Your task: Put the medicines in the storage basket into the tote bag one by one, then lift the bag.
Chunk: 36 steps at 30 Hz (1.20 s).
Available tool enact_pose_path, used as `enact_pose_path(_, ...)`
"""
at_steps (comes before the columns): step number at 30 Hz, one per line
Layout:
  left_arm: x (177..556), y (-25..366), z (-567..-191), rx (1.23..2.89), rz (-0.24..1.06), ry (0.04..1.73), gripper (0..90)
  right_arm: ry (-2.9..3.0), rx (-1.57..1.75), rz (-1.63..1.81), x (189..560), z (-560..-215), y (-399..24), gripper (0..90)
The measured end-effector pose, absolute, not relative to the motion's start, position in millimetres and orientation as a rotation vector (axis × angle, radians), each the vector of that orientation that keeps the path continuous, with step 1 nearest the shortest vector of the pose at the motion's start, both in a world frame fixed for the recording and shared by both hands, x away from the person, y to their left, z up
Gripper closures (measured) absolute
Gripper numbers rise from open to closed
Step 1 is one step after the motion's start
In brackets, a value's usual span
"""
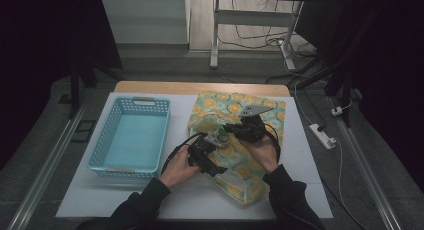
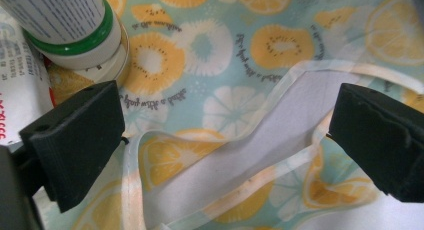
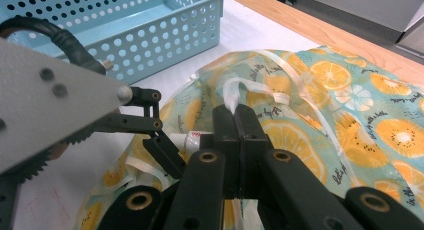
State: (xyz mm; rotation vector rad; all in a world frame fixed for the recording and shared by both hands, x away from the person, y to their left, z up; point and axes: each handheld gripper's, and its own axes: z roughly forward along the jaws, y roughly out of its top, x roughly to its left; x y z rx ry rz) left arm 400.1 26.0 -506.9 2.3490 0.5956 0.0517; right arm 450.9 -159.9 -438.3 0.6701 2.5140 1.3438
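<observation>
A fruit-print cloth bag (image 1: 235, 107) lies on the white mat, right of centre. My right gripper (image 3: 236, 111) is shut on the bag's pale strap (image 3: 234, 92) and holds it up above the cloth; in the high view this gripper (image 1: 231, 130) sits over the bag's middle. My left gripper (image 2: 227, 140) hangs open just above the bag (image 2: 280, 45), with the cream-trimmed edge (image 2: 280, 85) running between its jaws. A white container with a green band (image 2: 75, 27) lies on the cloth beside the left jaw, seen as a white tube (image 3: 192, 139) in the right gripper view.
A light blue perforated basket (image 1: 102, 140) stands on the left of the white mat (image 1: 200, 195), close to my left hand. The wooden table edge (image 1: 200, 87) runs behind the bag. A power strip (image 1: 322, 136) and cables lie on the floor to the right.
</observation>
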Motion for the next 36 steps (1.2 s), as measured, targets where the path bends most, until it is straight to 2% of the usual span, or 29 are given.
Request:
enact_pose_path(18, 400, 30, -524, 2.439, 0.049, 0.580, 4.8, 2.517, 0.676, 1.344, 452, -439, -161, 90.0)
enact_pose_path(25, 396, 29, -528, 2.485, 0.105, 0.579, 10.9, 2.515, 0.678, 1.343, 452, -439, -162, 90.0)
enact_pose_path(27, 396, 29, -527, 2.489, 0.114, 0.577, 14.9, 2.515, 0.679, 1.343, 452, -439, -162, 90.0)
enact_pose_path(33, 394, 31, -523, 2.492, 0.122, 0.586, 35.2, 2.516, 0.678, 1.342, 452, -439, -162, 90.0)
enact_pose_path(36, 393, 31, -521, 2.491, 0.110, 0.578, 51.1, 2.516, 0.676, 1.342, 451, -439, -161, 90.0)
